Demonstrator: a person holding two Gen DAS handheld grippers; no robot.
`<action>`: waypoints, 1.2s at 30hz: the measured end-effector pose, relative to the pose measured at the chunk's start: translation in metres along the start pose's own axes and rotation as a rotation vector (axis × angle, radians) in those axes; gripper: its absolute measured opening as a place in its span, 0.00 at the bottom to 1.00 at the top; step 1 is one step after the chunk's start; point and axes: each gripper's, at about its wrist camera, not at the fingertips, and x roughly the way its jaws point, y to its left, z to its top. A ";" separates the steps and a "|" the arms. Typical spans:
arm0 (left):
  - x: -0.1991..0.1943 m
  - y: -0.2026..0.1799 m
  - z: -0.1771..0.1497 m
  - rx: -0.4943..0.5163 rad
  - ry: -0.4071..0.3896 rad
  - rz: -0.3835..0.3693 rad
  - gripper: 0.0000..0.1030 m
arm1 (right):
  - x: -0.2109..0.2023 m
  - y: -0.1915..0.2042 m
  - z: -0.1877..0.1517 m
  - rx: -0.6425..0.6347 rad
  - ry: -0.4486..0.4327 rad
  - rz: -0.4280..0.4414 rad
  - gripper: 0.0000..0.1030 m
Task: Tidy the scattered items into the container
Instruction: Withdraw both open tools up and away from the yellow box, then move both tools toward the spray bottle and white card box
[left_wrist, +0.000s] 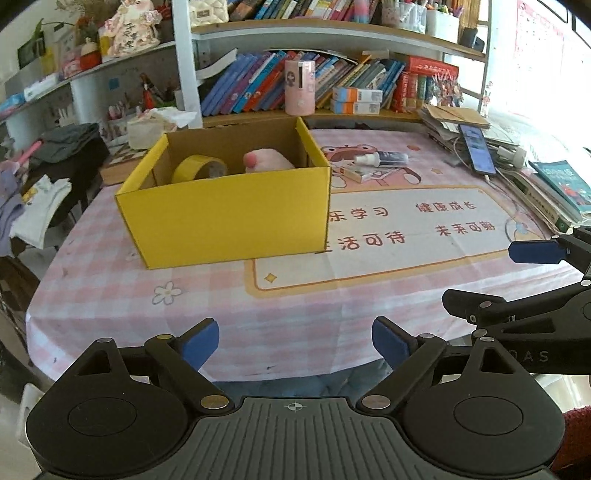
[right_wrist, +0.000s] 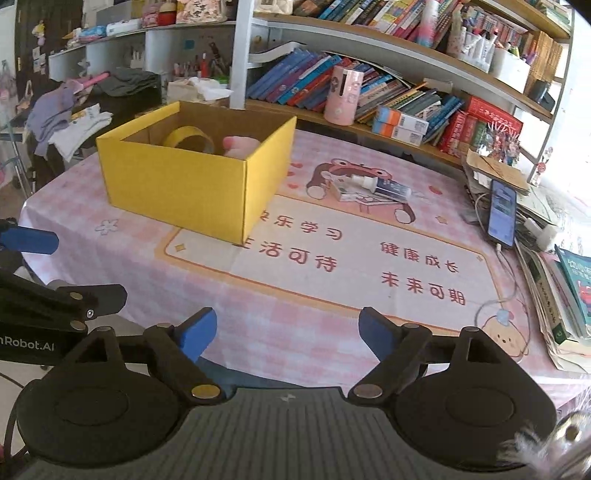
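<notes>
A yellow cardboard box (left_wrist: 225, 214) stands open on the pink tablecloth; it also shows in the right wrist view (right_wrist: 177, 188). Inside lie a yellow tape roll (left_wrist: 199, 168) (right_wrist: 190, 138) and a pink plush toy (left_wrist: 267, 161) (right_wrist: 240, 144). Behind the box to the right, a small spray bottle (left_wrist: 380, 159) (right_wrist: 384, 186) lies on a small flat box (left_wrist: 360, 173) (right_wrist: 343, 192). My left gripper (left_wrist: 295, 339) is open and empty at the table's near edge. My right gripper (right_wrist: 288, 332) is open and empty beside it, also seen in the left wrist view (left_wrist: 491, 273).
A phone (left_wrist: 476, 147) (right_wrist: 502, 214) on a cable lies among stacked books (right_wrist: 565, 288) along the right table edge. Shelves of books and a pink cylinder (left_wrist: 300, 86) stand behind the table. Clothes (left_wrist: 40, 206) are piled to the left.
</notes>
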 end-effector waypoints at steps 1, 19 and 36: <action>0.002 -0.002 0.001 0.004 0.000 -0.004 0.89 | 0.000 -0.002 0.000 0.003 0.002 -0.006 0.82; 0.031 -0.050 0.027 0.087 0.006 -0.122 0.90 | 0.004 -0.057 -0.012 0.086 0.039 -0.117 0.82; 0.069 -0.086 0.054 0.145 0.016 -0.189 0.89 | 0.027 -0.103 -0.005 0.134 0.072 -0.187 0.82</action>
